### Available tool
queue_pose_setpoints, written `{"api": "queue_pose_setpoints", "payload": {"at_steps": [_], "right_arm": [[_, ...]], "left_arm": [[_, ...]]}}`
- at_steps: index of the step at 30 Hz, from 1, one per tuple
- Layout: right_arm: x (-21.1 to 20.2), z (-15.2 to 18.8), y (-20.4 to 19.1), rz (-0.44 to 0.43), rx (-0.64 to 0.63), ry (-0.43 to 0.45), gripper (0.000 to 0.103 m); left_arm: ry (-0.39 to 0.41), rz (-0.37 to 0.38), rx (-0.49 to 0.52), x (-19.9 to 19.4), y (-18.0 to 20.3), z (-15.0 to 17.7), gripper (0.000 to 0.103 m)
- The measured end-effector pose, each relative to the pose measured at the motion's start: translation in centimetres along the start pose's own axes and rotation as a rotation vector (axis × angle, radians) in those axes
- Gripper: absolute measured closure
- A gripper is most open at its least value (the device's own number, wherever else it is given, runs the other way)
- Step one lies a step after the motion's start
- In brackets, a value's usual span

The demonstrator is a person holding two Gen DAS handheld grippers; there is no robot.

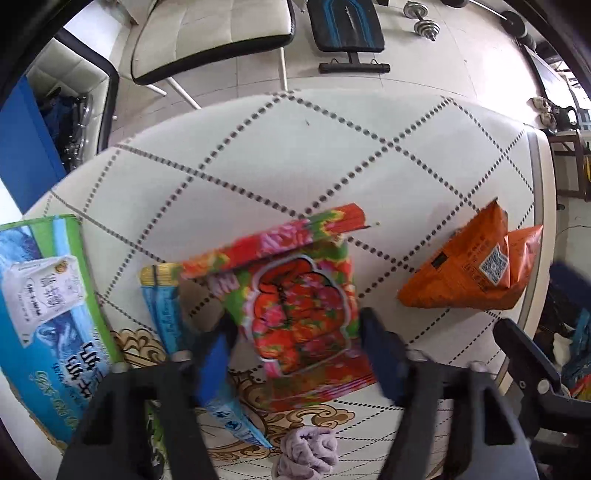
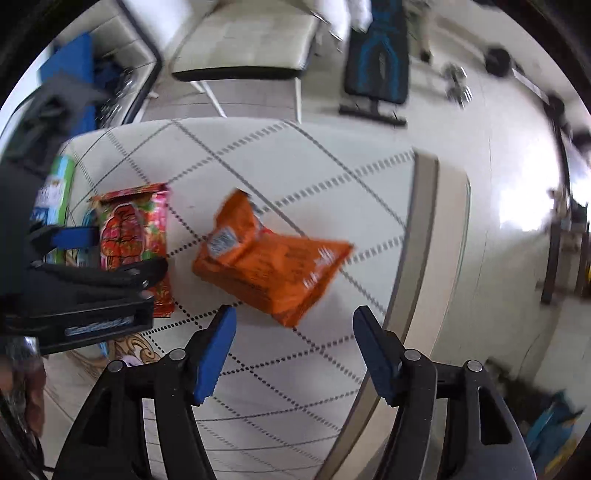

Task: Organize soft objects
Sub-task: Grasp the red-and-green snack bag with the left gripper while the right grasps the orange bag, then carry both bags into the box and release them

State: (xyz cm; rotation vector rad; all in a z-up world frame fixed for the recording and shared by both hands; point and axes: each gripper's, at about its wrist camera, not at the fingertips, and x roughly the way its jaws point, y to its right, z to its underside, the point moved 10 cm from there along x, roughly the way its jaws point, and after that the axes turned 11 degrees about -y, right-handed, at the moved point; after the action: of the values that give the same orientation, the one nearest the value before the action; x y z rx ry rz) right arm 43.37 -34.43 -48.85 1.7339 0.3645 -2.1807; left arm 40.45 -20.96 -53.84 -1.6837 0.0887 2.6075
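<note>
A red floral snack bag [image 1: 303,295] lies on the white quilted table [image 1: 295,155], its top flap folded over. My left gripper [image 1: 297,350] is open, its blue fingers on either side of the bag's lower half, not closed on it. An orange snack bag [image 1: 469,269] lies to the right, near the table's edge. In the right wrist view my right gripper [image 2: 293,350] is open and empty, just in front of the orange bag [image 2: 266,258]. The floral bag [image 2: 135,236] and the left gripper [image 2: 110,254] show at the left there.
A large blue and green tissue pack [image 1: 51,314] lies at the left. A blue sachet [image 1: 166,306] lies beside the floral bag. A purple cloth [image 1: 308,454] sits at the near edge. A white chair [image 1: 210,37] and a weight bench [image 1: 345,26] stand beyond the table.
</note>
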Motion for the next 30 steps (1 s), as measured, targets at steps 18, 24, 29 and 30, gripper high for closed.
{"api": "queue_pose_setpoints", "payload": {"at_steps": [18, 24, 29, 30], "right_arm": [[2.1, -0.3, 0.8, -0.214, 0.318, -0.132, 0.084], [1.2, 2.2, 1.8, -0.276, 0.401, -0.077, 0.089], [1.4, 5.0, 0.5, -0.291, 0.413, -0.072, 0.089], [1.5, 5.3, 0.4, -0.289, 0.418, -0.068, 0.089]], "left_arm": [[0.061, 0.012, -0.036, -0.3, -1.4, 1.8, 0.058], [0.103, -0.004, -0.028, -1.1, -1.8, 2.7, 0.059], [0.153, -0.005, 0.004, -2.5, -1.1, 4.6, 0.059], [0.161, -0.005, 0.009, -2.9, -1.0, 4.8, 0.059]]}}
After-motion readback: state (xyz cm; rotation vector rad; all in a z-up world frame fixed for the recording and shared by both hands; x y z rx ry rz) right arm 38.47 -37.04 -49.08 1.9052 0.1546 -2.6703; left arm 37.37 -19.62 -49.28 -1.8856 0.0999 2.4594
